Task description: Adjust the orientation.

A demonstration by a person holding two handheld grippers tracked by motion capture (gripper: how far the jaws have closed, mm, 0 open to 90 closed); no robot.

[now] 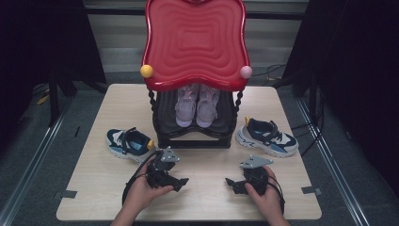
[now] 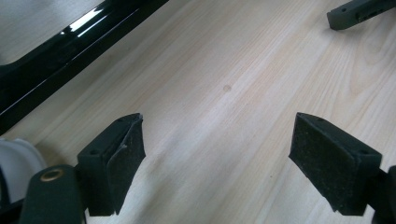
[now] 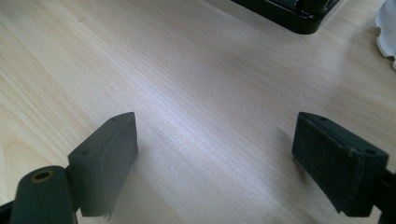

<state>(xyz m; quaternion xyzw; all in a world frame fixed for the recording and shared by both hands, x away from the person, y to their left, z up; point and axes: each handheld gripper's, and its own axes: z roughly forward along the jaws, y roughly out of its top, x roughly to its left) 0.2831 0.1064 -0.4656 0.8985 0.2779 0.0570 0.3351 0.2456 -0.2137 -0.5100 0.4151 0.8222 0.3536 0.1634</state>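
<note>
Both grippers hover released over the desk (image 1: 94,174) — left gripper (image 1: 181,181) near the blue shoe (image 1: 129,143). Approach its heel from above, fingers (image 2: 116,158) wide, then clench firmly.

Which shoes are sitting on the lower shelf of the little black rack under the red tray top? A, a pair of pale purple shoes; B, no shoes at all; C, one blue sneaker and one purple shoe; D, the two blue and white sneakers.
A: the pale purple shoes stand side by side on the black rack shelf, while each blue and white sneaker lies on the table beside it.
</note>
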